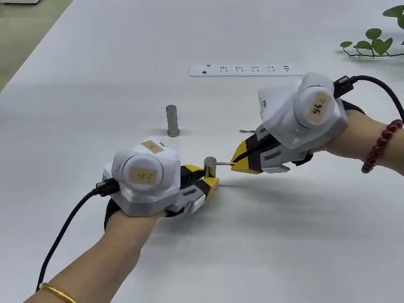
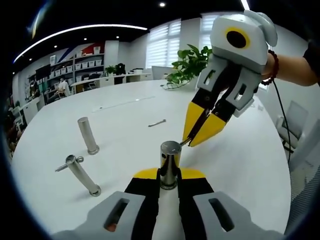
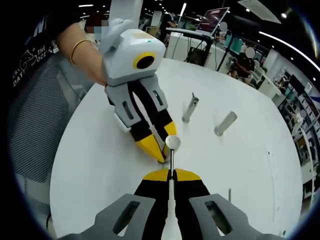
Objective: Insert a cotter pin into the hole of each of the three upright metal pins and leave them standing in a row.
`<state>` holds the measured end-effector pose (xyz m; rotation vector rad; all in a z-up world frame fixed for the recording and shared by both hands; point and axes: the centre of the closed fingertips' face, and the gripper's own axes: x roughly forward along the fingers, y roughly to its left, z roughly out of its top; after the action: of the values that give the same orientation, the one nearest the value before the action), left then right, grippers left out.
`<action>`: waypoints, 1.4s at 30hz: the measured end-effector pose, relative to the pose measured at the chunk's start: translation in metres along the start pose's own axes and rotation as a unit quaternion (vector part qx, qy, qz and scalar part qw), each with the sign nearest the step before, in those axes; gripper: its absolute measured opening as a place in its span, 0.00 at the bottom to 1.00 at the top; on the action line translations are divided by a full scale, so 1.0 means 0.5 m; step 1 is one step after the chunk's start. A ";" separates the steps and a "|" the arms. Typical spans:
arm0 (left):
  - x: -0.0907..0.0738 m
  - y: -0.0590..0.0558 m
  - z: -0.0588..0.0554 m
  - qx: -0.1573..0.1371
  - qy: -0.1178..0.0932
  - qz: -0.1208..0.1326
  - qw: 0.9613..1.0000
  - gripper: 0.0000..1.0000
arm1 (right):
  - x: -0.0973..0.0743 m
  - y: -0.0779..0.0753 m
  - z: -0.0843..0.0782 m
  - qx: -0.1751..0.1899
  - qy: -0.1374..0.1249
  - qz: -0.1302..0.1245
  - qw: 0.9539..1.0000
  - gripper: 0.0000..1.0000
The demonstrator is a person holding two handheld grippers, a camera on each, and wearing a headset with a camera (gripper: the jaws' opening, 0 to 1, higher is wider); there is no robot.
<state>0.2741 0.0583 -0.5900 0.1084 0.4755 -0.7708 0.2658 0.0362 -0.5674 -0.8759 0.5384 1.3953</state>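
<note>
My left gripper [image 1: 208, 180] [image 2: 170, 176] is shut on the base of an upright metal pin [image 1: 210, 167] [image 2: 170, 160]. From the right, my right gripper [image 1: 238, 165] [image 3: 171, 176] is shut on a thin cotter pin [image 1: 225, 164] [image 3: 171, 161], whose tip meets the top of the held pin [image 3: 173, 142]. I cannot tell whether it sits in the hole. A second pin [image 1: 172, 120] [image 2: 88, 135] stands bare behind. A third pin [image 2: 80, 172] [image 3: 190, 107] carries a cotter pin through its top.
A loose cotter pin [image 1: 247, 130] [image 2: 157, 122] lies on the white table [image 1: 284, 240] behind the right gripper. A white power strip [image 1: 246, 69] lies further back, and a green plant [image 1: 372, 44] is at the far right corner.
</note>
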 end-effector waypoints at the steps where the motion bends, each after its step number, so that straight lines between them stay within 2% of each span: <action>1: 0.000 0.000 0.000 0.002 0.000 0.001 1.000 0.10 | 0.003 0.000 0.002 0.002 -0.001 0.000 1.000 0.00; 20: -0.002 -0.001 0.000 0.007 0.001 0.002 1.000 0.10 | 0.022 0.002 0.025 0.000 -0.003 0.000 1.000 0.00; 26: -0.002 -0.001 0.000 0.007 0.001 0.002 1.000 0.10 | 0.025 0.001 0.035 0.025 -0.007 -0.007 1.000 0.00; 34: -0.002 -0.001 0.001 0.006 0.002 0.002 1.000 0.10 | 0.007 0.006 0.036 0.027 -0.008 -0.011 1.000 0.05; 42: -0.002 -0.001 0.001 0.005 0.003 0.001 1.000 0.10 | -0.002 0.009 0.021 0.028 0.006 -0.013 1.000 0.01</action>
<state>0.2733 0.0581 -0.5891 0.1212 0.4769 -0.7722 0.2596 0.0436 -0.5614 -0.8434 0.5698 1.3461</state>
